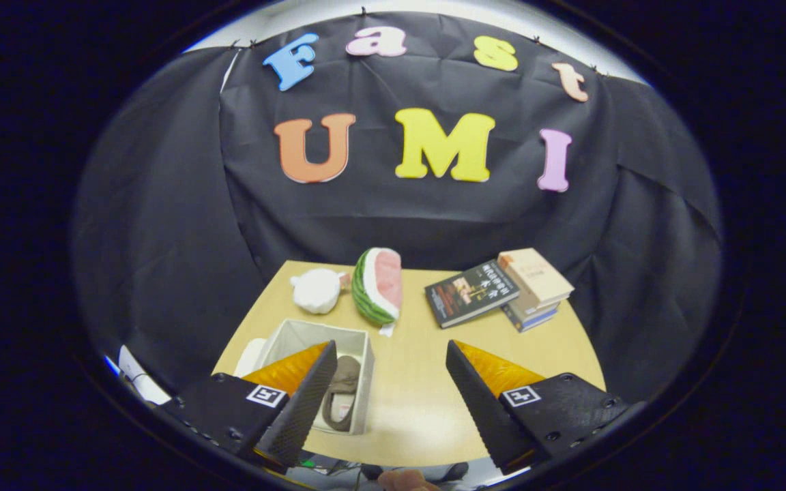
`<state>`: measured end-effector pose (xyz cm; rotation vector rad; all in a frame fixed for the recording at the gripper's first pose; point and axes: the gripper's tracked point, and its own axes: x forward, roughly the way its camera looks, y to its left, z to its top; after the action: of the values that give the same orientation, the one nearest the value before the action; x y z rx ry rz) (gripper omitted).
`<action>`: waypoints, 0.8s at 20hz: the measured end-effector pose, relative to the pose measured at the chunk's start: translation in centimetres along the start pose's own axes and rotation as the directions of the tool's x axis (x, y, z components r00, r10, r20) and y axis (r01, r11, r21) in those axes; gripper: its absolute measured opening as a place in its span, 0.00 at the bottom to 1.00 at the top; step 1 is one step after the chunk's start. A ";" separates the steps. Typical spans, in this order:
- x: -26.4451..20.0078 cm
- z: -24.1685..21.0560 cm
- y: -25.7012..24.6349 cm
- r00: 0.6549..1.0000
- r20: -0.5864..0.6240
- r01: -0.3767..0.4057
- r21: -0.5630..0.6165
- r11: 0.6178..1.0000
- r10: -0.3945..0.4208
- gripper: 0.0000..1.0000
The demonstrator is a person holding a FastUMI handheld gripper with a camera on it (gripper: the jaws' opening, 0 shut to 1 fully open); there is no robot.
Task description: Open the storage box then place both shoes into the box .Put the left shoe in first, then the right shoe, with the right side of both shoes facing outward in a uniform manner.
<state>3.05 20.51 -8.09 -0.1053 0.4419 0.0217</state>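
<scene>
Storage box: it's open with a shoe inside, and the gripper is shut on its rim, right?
Not quite. The gripper view shows the storage box open with a shoe inside, but the gripper is open, holding nothing, its fingers spread above the table.

Even overhead light, sharp centre, fisheye-warped edges

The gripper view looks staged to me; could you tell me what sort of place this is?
Probably a recording booth: black cloth wall, small table with props: storage box, plush watermelon slice, books. Gripper open.
</scene>
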 end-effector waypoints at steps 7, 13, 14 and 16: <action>-7.8 3.5 -7.3 0.956 0.282 0.066 0.061 0.996 -0.081 0.98; -12.4 5.8 -11.3 0.900 0.421 0.079 0.100 0.992 -0.114 0.98; -12.8 6.5 -11.6 0.891 0.441 0.070 0.103 0.992 -0.108 0.98; -13.5 6.8 -11.8 0.881 0.460 0.064 0.111 0.992 -0.109 0.97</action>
<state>-5.77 9.49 4.93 -0.0254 -0.0461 -0.0616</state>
